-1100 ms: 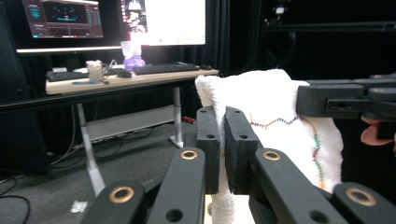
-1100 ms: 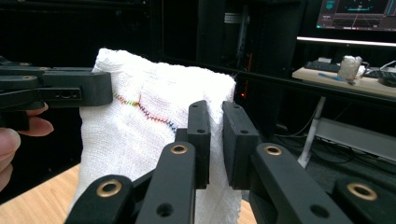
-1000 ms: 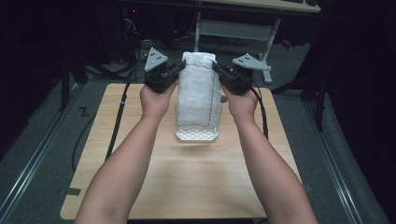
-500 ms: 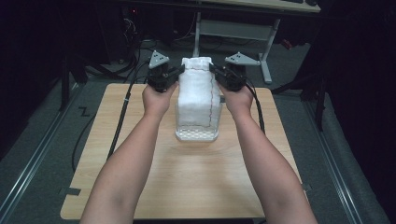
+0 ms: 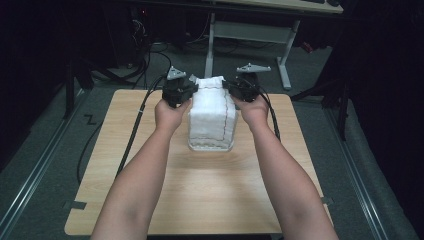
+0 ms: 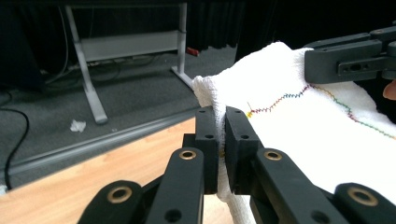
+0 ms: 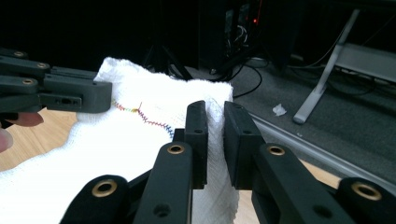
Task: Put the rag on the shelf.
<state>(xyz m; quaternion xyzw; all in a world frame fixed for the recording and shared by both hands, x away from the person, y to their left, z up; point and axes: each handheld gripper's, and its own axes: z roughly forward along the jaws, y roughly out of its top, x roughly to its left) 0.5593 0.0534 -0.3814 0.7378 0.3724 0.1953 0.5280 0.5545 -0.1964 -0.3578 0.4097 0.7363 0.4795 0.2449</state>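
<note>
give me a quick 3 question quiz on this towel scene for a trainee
1. True or false: both grippers grip the towel.
2. Which part of the towel does the left gripper pinch? A) a top corner B) the bottom hem C) the middle of one face
3. What colour is the towel, and what runs across it?

Key
1. True. The left gripper's fingers are shut on a fold of cloth, and so are those of the right gripper.
2. A. Each gripper has one top corner, and the towel hangs down to the table.
3. White, with a line of rainbow zigzag stitching.
</note>
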